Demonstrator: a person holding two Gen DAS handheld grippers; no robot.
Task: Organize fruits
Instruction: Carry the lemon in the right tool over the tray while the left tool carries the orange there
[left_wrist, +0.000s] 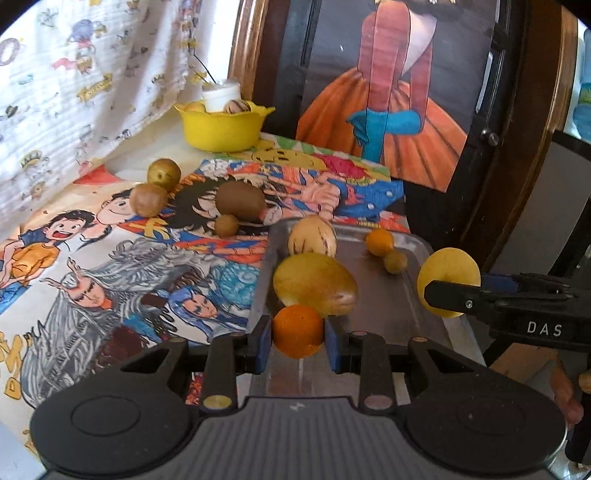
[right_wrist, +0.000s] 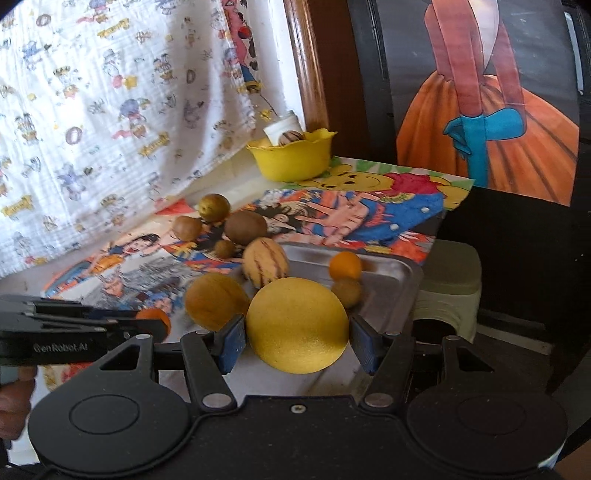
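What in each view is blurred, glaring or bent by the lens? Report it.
Left wrist view: fisheye bends the wooden frame and darkens the corners; the metal tray shows soft glare; the orange in the left gripper is sharp.
Right wrist view: same bending; the yellow ball in the right gripper is sharp, the mango smeared.

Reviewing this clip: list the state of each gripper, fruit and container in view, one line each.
Left gripper: shut on the orange.
Right gripper: shut on the yellow round fruit.
Metal tray: holds five loose fruits, striped melon included.
Yellow bowl: upright, holding a white cup and fruit.
Kiwi: lying on the printed cloth, outside the tray.
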